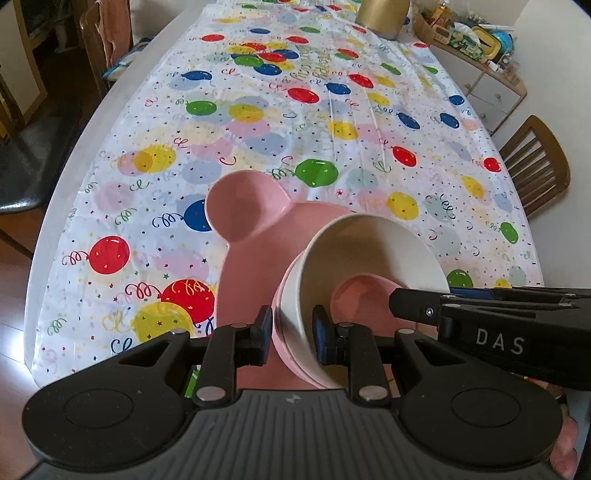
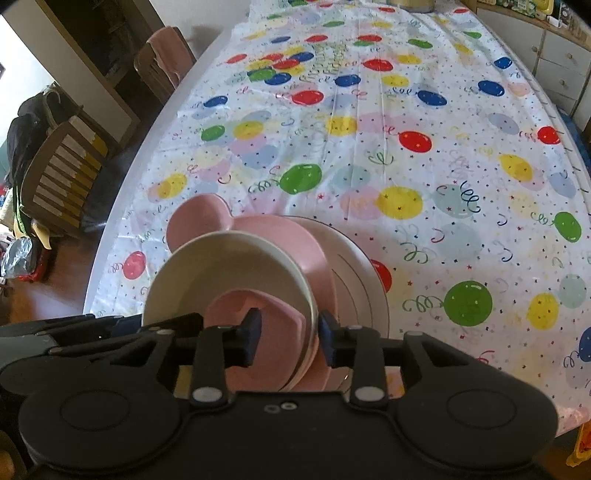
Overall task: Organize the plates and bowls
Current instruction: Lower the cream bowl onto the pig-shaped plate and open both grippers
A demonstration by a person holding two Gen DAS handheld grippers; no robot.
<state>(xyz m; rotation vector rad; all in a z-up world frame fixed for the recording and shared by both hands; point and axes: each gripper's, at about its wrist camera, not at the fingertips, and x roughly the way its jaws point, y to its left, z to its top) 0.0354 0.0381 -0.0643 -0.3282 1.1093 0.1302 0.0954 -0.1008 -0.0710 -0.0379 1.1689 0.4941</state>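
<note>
We see a stack of dishes at the near end of the desk, which is covered by a white cloth printed with coloured balloons. At the bottom, in the right wrist view, lies a white plate; on it rests a pink plate with a round ear-shaped lobe, and on that stand nested bowls: a pink outer bowl, a cream bowl inside it, and a small pink bowl in the middle. Our left hand-held gripper is closed on the near-left walls of the pink outer bowl and the cream bowl, one pad outside and one inside. Our right hand-held gripper clamps the right-hand rim of the same nested bowls, its left pad inside next to the small pink bowl and its right pad outside. The bowls look tilted. At the far end of the desk stands a gold container, and wooden chairs stand along the sides.
</note>
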